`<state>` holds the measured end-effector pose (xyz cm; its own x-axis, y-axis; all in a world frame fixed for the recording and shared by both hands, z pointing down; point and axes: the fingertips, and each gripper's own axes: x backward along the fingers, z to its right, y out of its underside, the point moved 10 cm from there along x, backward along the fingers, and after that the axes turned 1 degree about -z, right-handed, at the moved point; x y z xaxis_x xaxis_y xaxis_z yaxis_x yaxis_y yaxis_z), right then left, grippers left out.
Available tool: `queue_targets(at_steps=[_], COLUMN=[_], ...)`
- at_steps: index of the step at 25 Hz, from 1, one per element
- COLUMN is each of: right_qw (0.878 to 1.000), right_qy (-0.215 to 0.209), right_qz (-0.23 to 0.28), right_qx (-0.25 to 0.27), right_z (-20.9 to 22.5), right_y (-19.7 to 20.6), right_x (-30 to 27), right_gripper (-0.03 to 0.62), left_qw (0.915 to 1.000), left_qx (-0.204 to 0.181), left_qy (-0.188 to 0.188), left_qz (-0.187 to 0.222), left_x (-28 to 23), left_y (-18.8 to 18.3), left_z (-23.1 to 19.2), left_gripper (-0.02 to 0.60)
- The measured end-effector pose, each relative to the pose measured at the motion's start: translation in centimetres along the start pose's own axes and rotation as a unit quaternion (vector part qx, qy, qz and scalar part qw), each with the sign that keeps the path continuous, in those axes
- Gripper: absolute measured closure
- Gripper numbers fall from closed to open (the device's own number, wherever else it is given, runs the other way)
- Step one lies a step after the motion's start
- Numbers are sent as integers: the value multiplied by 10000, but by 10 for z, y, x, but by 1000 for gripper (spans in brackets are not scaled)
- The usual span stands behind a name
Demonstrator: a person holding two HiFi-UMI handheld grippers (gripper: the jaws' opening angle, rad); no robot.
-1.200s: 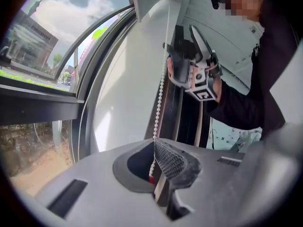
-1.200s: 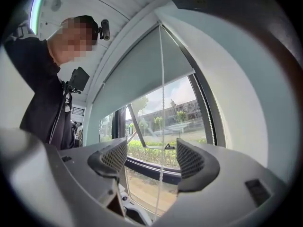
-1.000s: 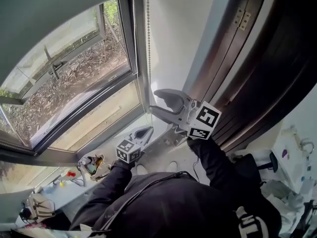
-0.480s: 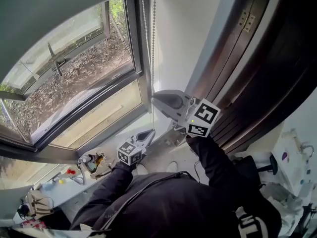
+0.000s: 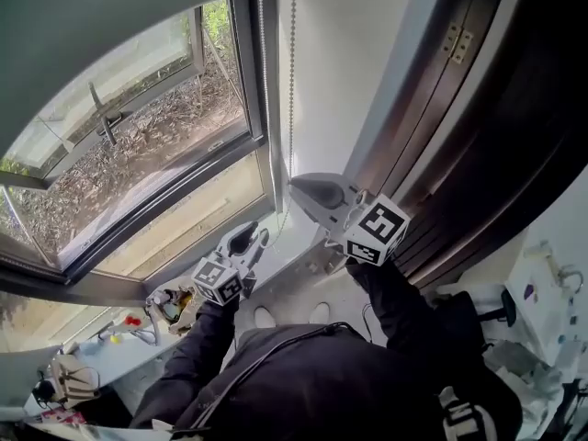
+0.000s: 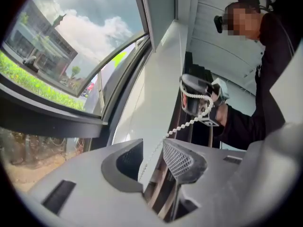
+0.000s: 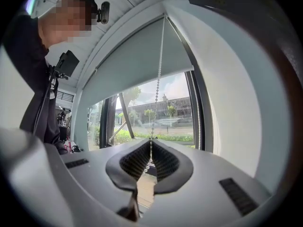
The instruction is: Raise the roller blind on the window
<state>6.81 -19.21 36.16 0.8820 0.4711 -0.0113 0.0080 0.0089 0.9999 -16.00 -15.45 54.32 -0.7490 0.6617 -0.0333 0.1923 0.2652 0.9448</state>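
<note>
The grey roller blind (image 5: 92, 26) covers the top of the window; in the right gripper view the blind (image 7: 132, 65) hangs about halfway down the glass. Its white bead chain (image 5: 292, 81) drops along the window's right side. My right gripper (image 5: 297, 187) is shut on the chain (image 7: 158, 79), which enters the closed jaws of this gripper (image 7: 151, 144). Lower and to the left, my left gripper (image 5: 246, 236) is opening. The chain (image 6: 189, 123) runs loosely between the spread jaws of that gripper (image 6: 150, 148), and neither pad presses on it.
A white wall reveal (image 5: 340, 62) stands right of the chain, with a dark wooden door frame (image 5: 478, 127) beyond it. The windowsill (image 5: 294, 288) lies below both grippers. Small items (image 5: 170, 306) sit at its left end.
My right gripper has closed on the bead chain. My left gripper, shut before, has opened off the chain and shifted a little left and up.
</note>
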Motion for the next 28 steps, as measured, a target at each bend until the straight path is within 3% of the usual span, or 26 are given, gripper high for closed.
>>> queue_targets(at_steps=[4,9,16,21,28], right_qw=[9991,9924,9784,9772,9776], right_qy=[-23,-200,-363,-231,-211], right_qz=[-403,-1103,-1861,-1866,-1842], right_qx=[-83,-511,-828,-984,-998], right_z=[-1,-13,-30,-23,-17], right_y=[30,103,166,173,172], right_x=[-3,-15,-18,-9,-1], right_gripper=[580,580,580,580,580], left_qw=[9975,9911,9833,9817,9841], left_qx=[-477,-998,-1557,-1748,-1527], left_qy=[5,426,740,662,899], left_qz=[514,777,585,361,88], left_x=[3,-14,-35,-38,-42], left_y=[-54,-107,-132,-141,-148], left_z=[4,35,70,74,68], left_gripper=[431,426,408,400,336])
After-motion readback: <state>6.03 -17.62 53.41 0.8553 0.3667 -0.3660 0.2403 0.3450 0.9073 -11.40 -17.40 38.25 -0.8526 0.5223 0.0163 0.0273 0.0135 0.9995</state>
